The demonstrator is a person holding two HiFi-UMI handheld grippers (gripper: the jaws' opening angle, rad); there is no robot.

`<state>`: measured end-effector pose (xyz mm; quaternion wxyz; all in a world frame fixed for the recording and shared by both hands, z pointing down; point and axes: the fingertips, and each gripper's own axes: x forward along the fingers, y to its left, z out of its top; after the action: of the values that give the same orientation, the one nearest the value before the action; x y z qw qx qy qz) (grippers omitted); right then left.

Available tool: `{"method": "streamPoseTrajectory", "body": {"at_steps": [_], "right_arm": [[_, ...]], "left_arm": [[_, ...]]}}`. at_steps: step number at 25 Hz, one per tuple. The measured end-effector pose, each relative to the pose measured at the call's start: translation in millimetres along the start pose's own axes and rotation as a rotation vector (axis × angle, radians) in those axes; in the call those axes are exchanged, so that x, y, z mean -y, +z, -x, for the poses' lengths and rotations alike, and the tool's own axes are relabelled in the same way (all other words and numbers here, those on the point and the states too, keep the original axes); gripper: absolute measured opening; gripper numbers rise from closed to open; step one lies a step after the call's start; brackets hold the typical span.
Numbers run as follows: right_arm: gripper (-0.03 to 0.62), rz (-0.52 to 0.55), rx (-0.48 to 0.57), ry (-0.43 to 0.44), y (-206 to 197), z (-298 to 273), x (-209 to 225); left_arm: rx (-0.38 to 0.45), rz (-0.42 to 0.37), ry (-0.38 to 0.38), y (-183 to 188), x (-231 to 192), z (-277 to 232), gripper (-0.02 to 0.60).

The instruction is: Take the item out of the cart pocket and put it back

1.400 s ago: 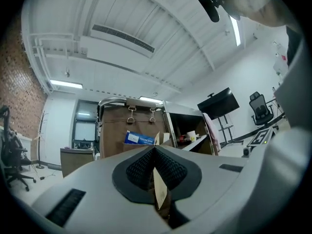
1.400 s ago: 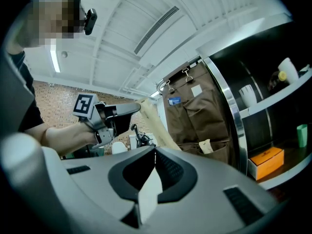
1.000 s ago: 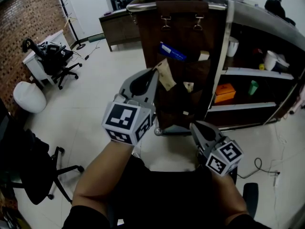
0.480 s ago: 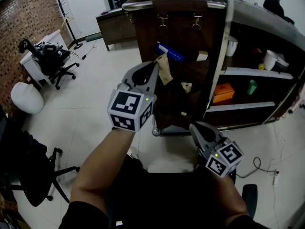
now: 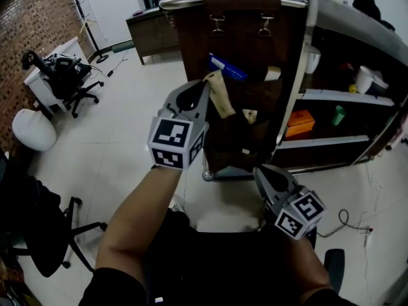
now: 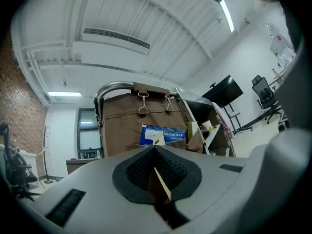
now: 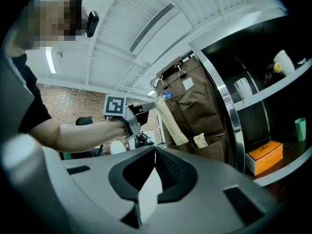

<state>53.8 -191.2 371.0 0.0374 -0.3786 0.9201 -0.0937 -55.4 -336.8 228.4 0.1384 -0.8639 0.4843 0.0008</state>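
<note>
The service cart (image 5: 307, 50) stands in front of me with its chrome frame and open shelves, and a brown fabric pocket organizer (image 5: 245, 43) hangs by two clips over the end that faces me. My left gripper (image 5: 204, 83) is raised to the organizer's middle rows. Its jaws are clenched flat on the top end of a tan paper sleeve (image 5: 220, 98), whose thin edge shows between the ribbed pads in the left gripper view (image 6: 161, 185). The sleeve is out of the pockets. It hangs tilted from my jaw tips, lower end slanting down and to the right across the brown fabric, above the lower row of pockets; in the right gripper view (image 7: 171, 121) it looks free of the cloth, though I cannot tell whether its tip brushes it. My right gripper (image 5: 262, 171) sits low, near the cart's foot and well apart from the sleeve, with its jaws pressed together and nothing in them that I can see. An orange box (image 5: 301, 123) lies on a middle shelf. A blue-and-white packet (image 5: 227, 68) sticks out of an upper pocket just beside the sleeve's top. A green cup (image 5: 338, 115) stands right of the orange box, and a small tan tag (image 5: 251, 115) pokes from a lower pocket.
</note>
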Motion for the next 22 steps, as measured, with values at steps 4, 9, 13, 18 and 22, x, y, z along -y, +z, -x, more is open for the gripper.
{"method": "streamPoseTrajectory", "body": {"at_steps": [4, 9, 13, 18, 22], "right_arm": [[0.02, -0.003, -0.004, 0.002, -3, -2, 0], [0.02, -0.008, -0.005, 0.001, -5, -4, 2], [0.02, -0.01, -0.006, 0.005, -5, -5, 0], [0.02, -0.011, -0.004, 0.001, -5, -3, 0], [0.02, -0.015, -0.005, -0.001, -6, -3, 1]], "left_arm": [[0.027, -0.035, 0.03, 1, -6, 1, 0.001], [0.03, -0.061, 0.038, 3, -10, -2, 0.002], [0.006, -0.081, 0.034, -8, -4, -4, 0.002], [-0.038, -0.08, 0.029, -30, 3, -10, 0.0], [-0.102, -0.067, 0.028, -60, 9, -16, 0.002]]}}
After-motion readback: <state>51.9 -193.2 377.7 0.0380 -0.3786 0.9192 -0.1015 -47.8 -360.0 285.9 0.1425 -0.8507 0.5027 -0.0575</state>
